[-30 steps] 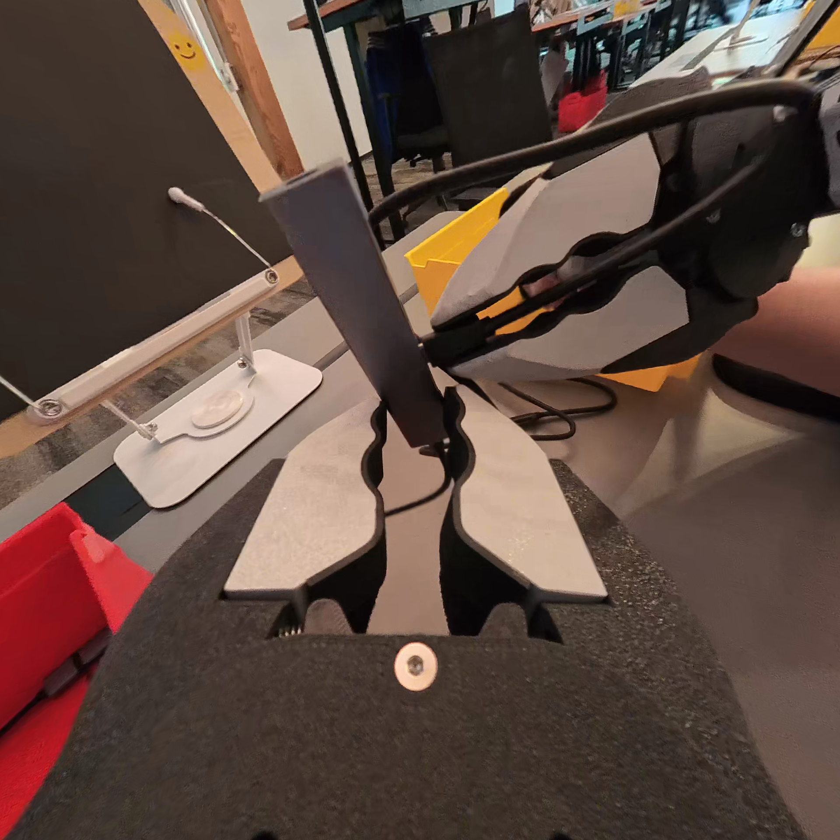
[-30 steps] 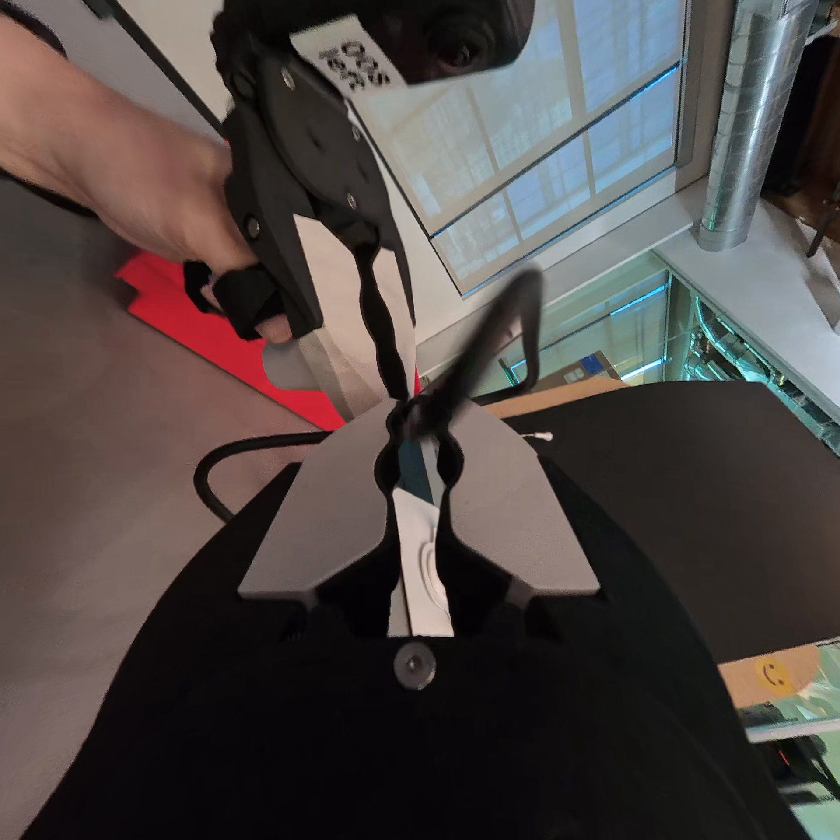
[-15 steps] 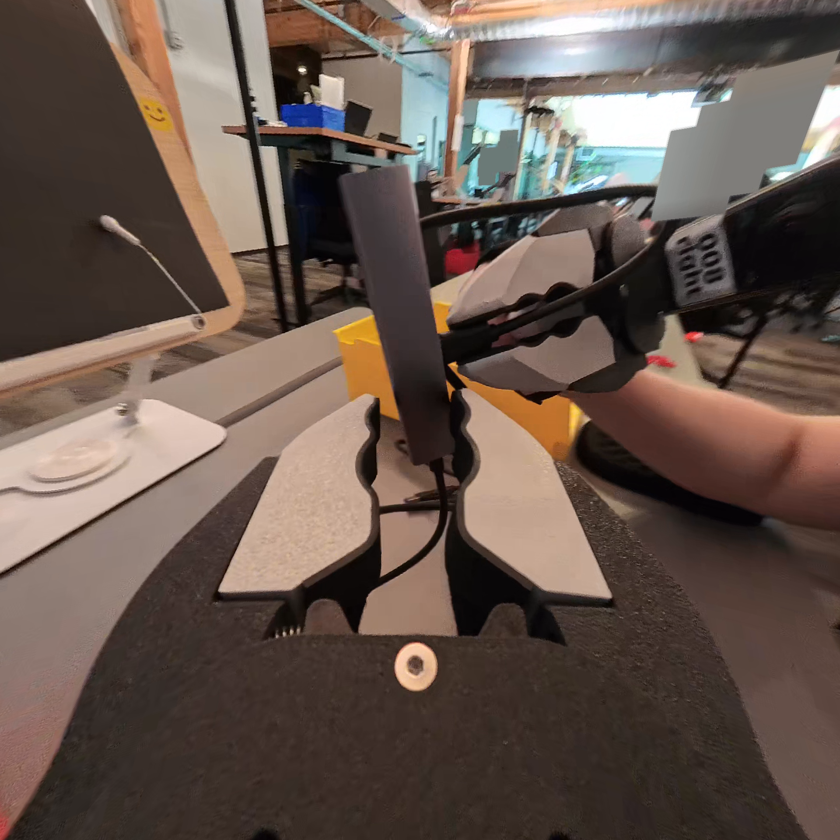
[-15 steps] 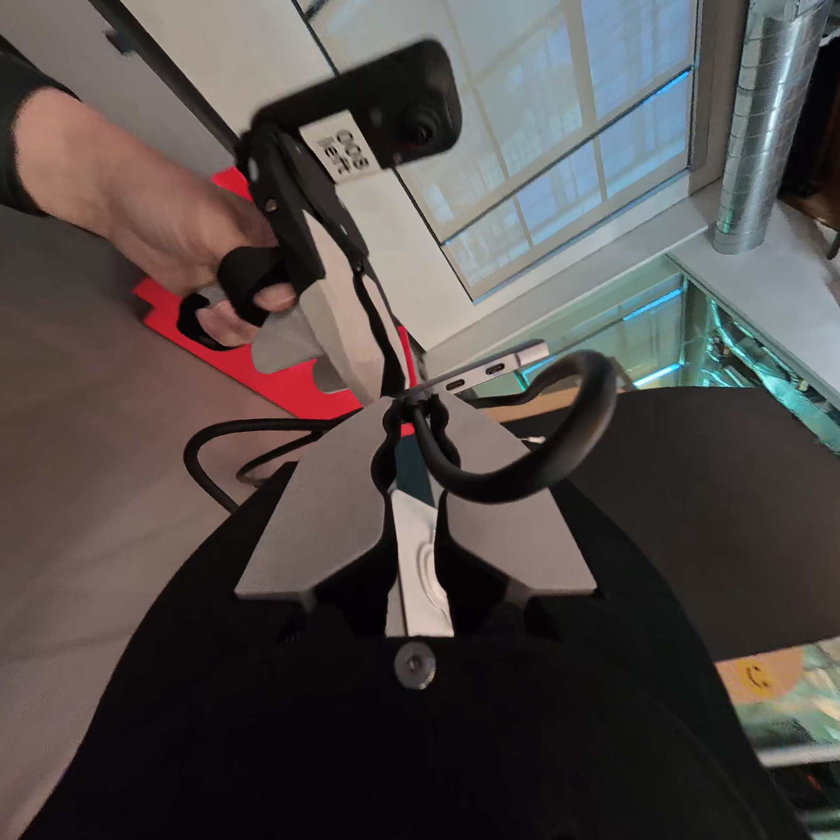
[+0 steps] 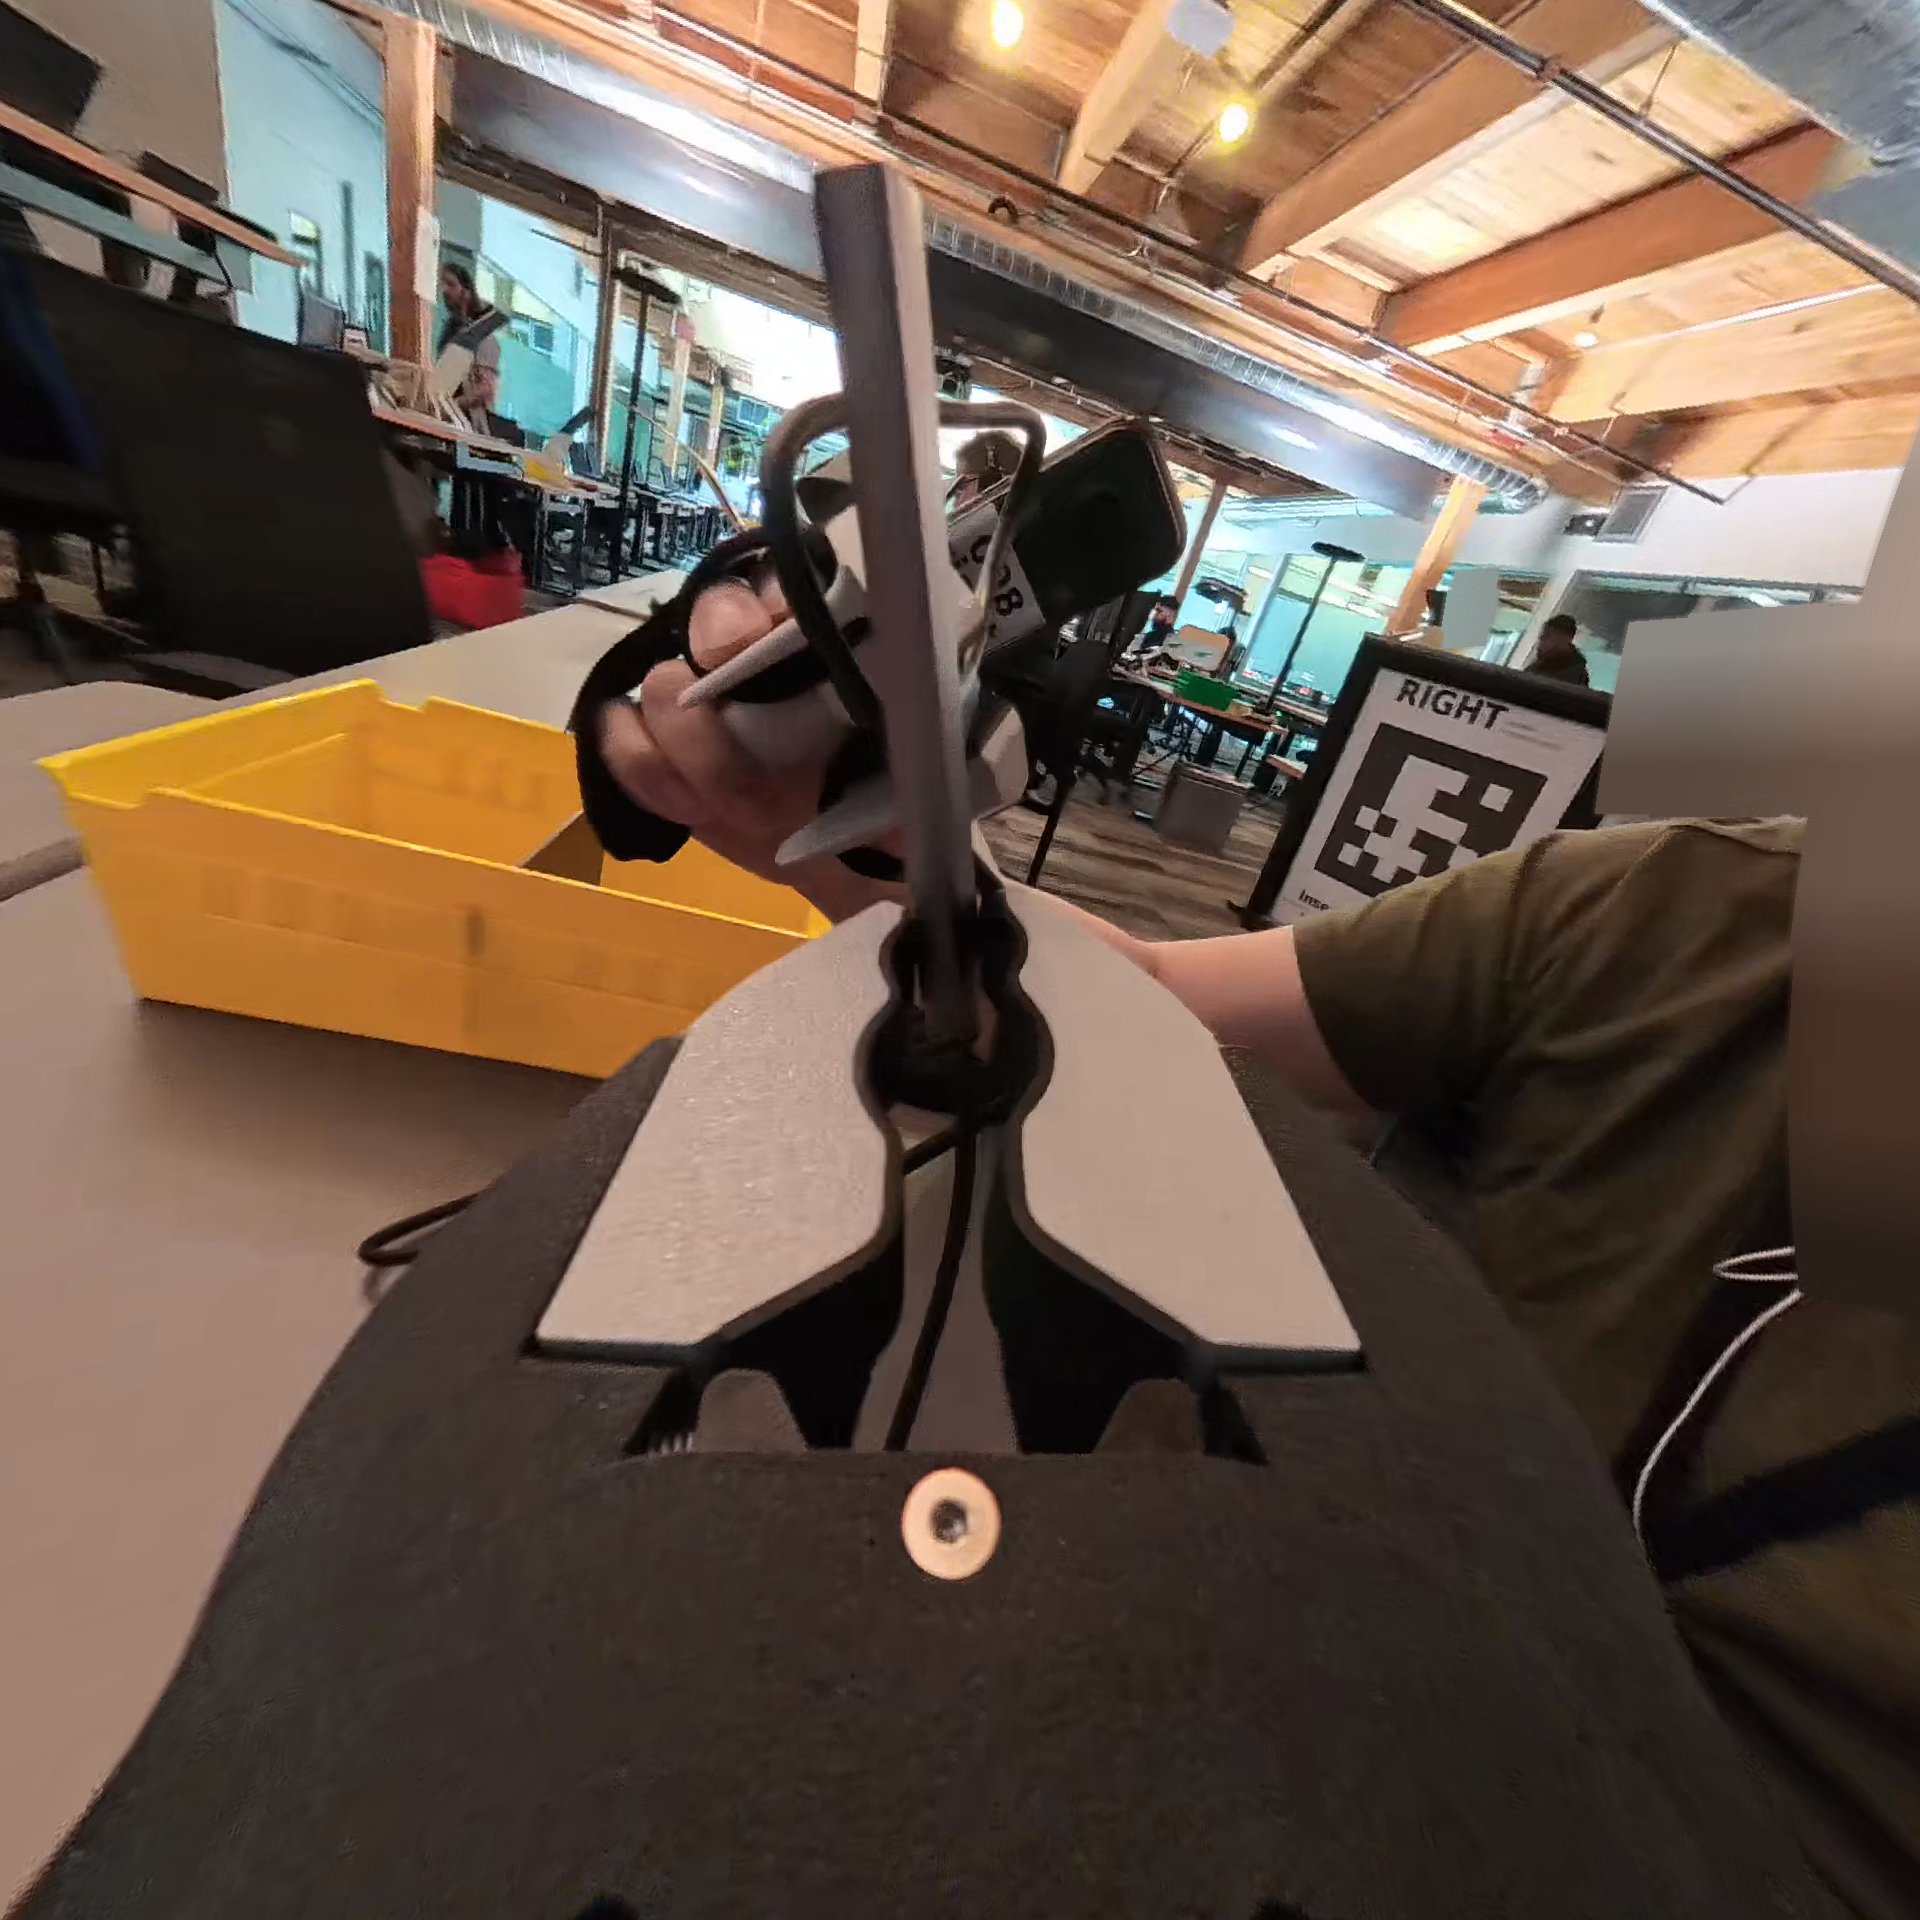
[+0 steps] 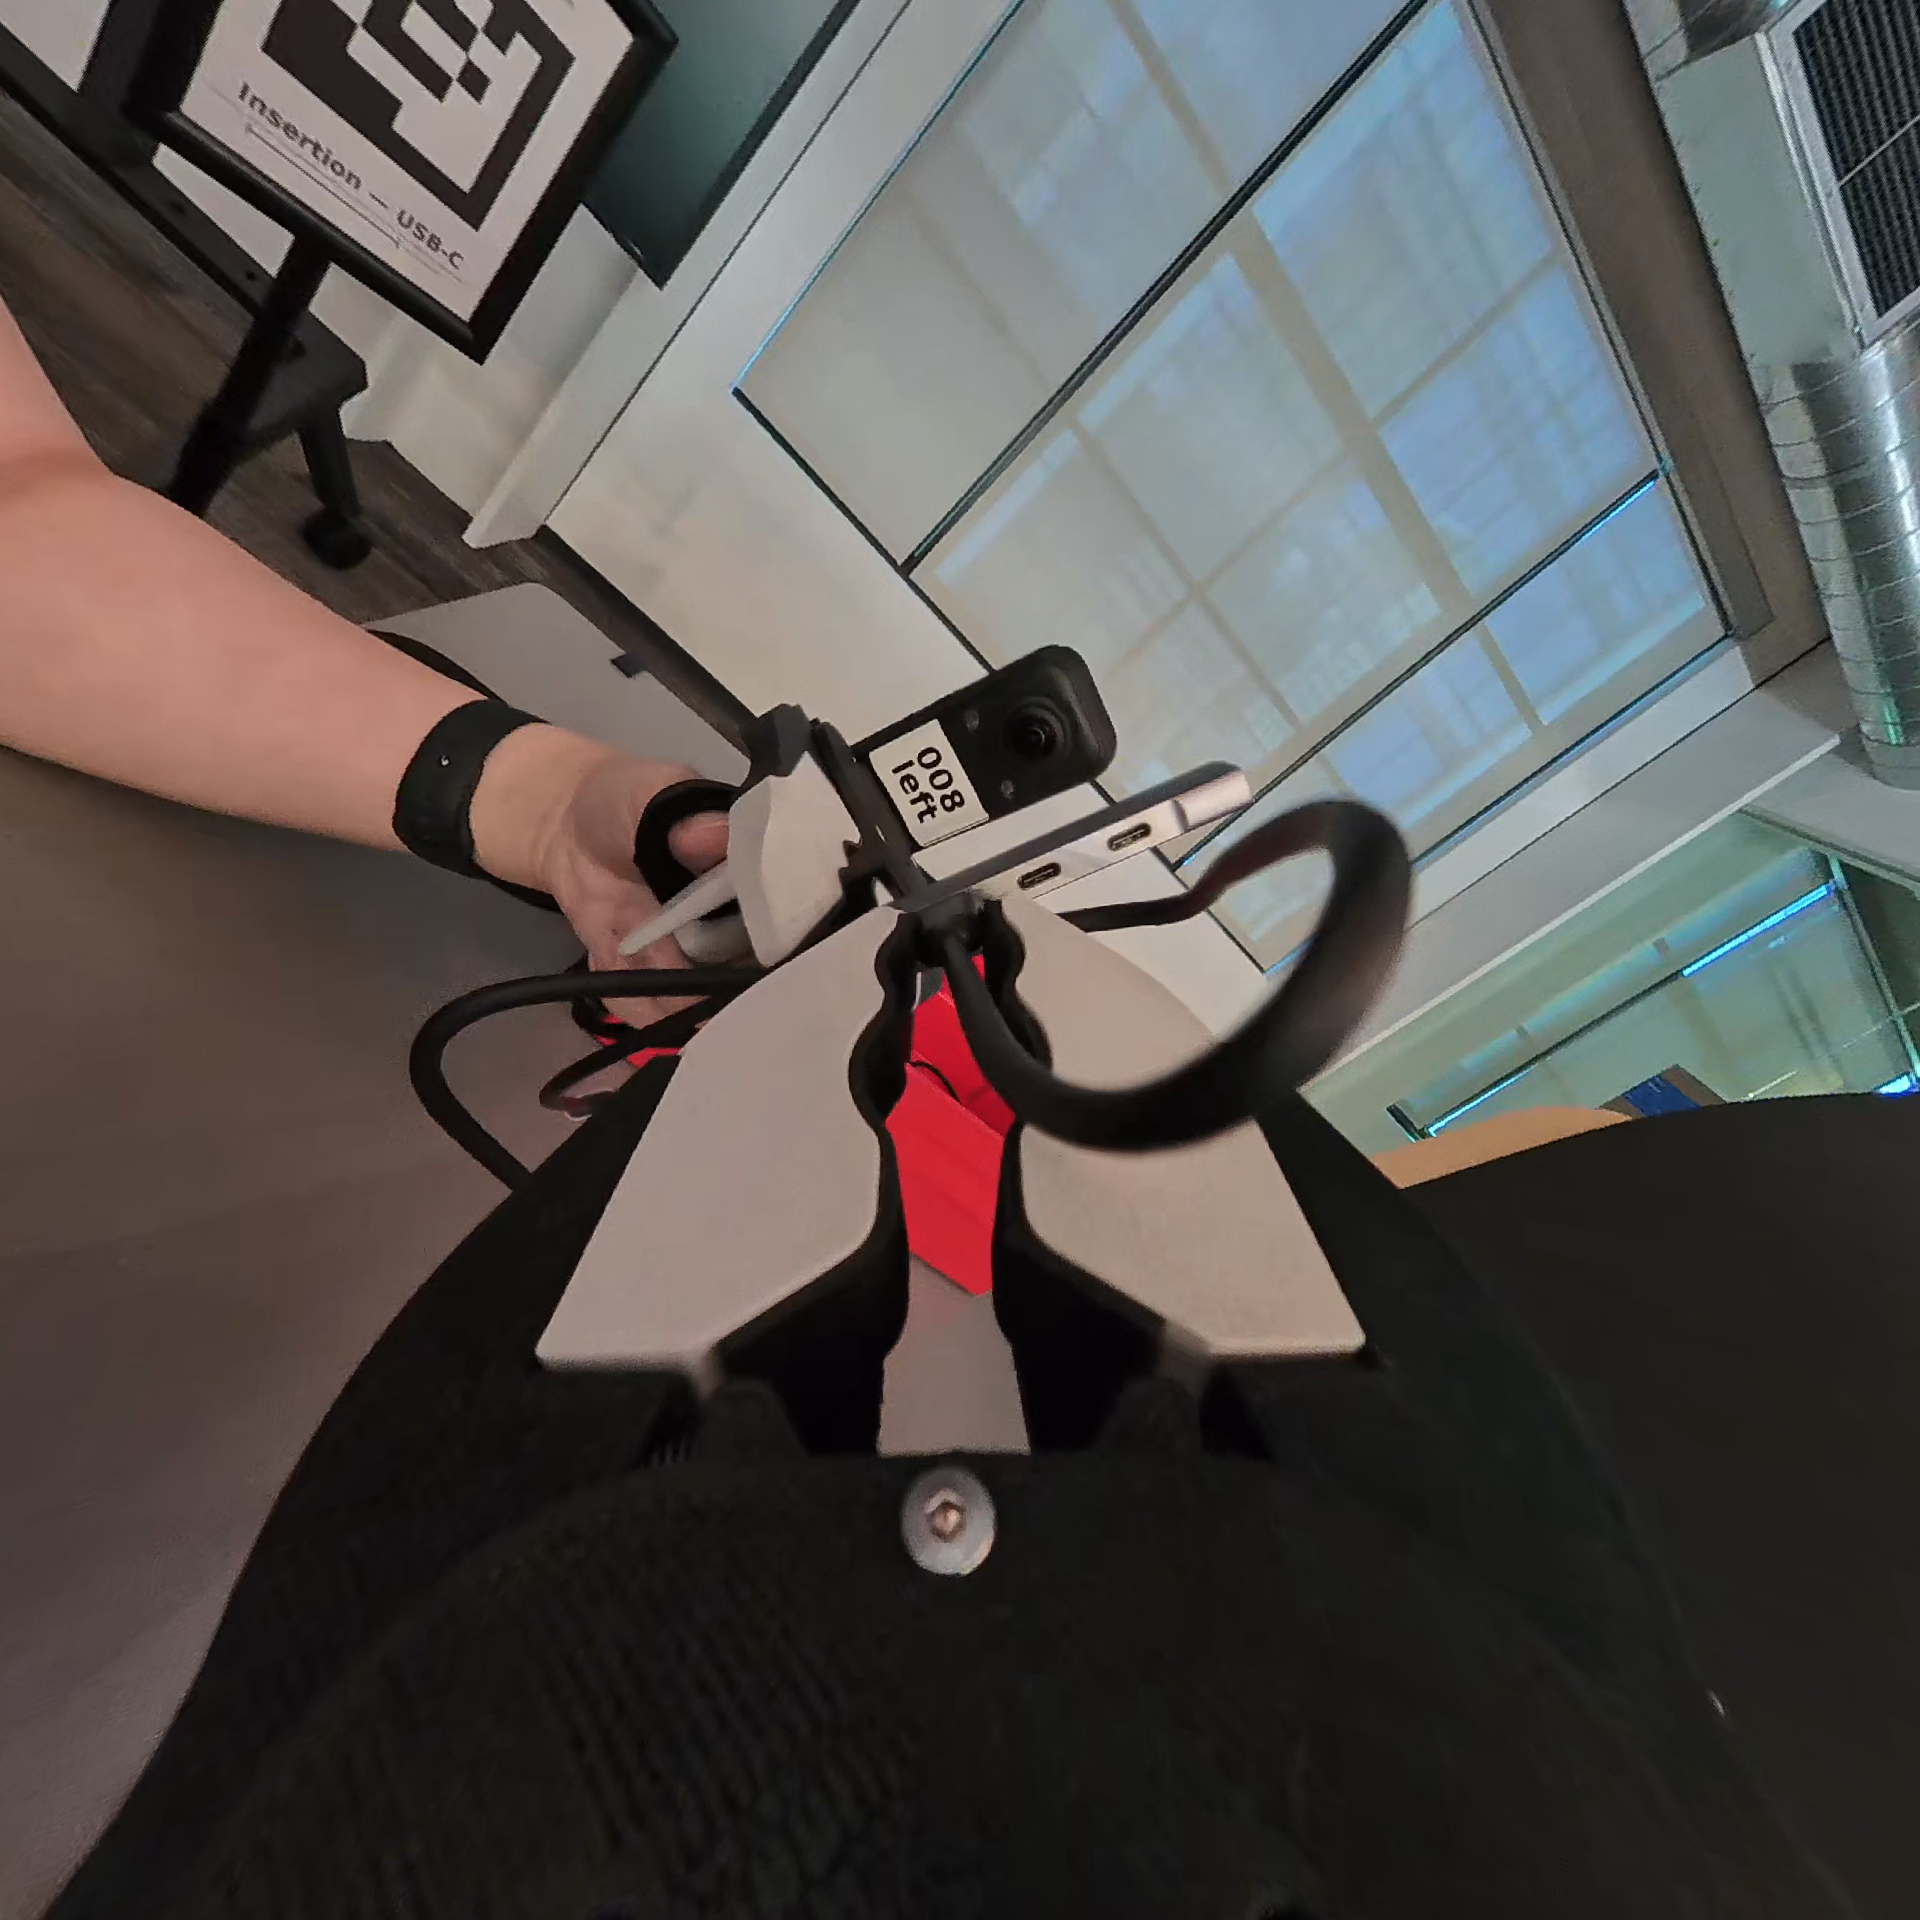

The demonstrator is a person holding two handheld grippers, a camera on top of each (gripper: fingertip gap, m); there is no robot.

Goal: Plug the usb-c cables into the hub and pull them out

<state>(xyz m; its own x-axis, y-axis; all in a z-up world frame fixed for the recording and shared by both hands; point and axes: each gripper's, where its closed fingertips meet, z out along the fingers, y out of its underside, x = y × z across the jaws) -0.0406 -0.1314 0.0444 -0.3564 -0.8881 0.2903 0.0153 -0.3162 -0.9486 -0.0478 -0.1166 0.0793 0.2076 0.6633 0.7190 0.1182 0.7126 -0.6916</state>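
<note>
Left hand-held gripper clamped on hub, held upright above desk. Right hand-held gripper pinches black cable at its plug end, just beside hub's ports, apparently not inserted. Yellow bin behind.

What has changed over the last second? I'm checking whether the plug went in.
Both claws were raised and turned: the hub now stands nearly upright in the left claw, high over the yellow bin. The right claw brought the cable plug beside the hub's ports; whether it is plugged in is unclear. Both grips stayed shut.
</note>
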